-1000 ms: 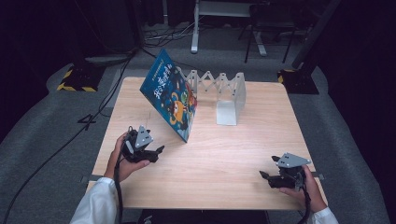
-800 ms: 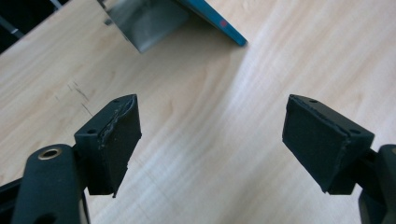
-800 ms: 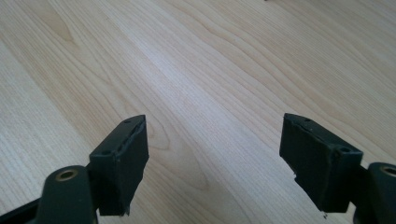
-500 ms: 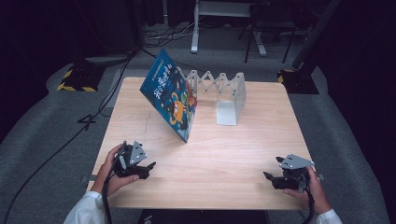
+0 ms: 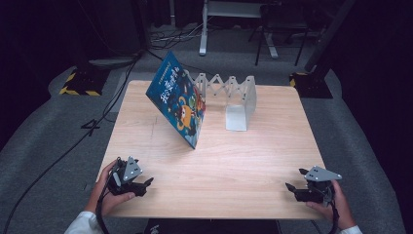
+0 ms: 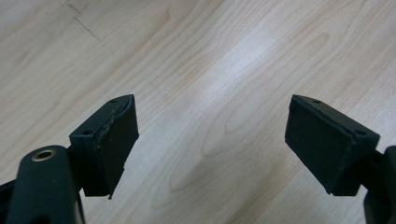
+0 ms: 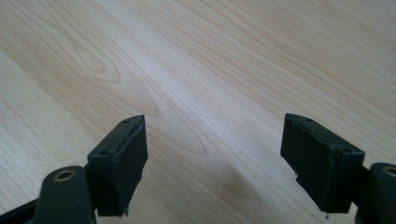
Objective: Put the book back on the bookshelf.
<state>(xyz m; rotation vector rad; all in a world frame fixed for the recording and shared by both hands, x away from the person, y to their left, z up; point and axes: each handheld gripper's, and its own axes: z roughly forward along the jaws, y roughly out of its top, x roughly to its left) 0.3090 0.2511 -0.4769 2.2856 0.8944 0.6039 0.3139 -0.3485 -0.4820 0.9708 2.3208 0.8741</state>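
My left tongs (image 5: pixel 146 184) rest at the near left corner of the table (image 5: pixel 253 161), jaws spread, gripping nothing. My right tongs (image 5: pixel 293 187) sit at the near right corner, likewise released and empty. The picture book (image 5: pixel 178 103) stands tilted toward the far left, leaning against the white folding rack (image 5: pixel 234 100), well apart from both tongs. Bare wood lies between the tongs and across the near half. Both hands sit close to the near edge.
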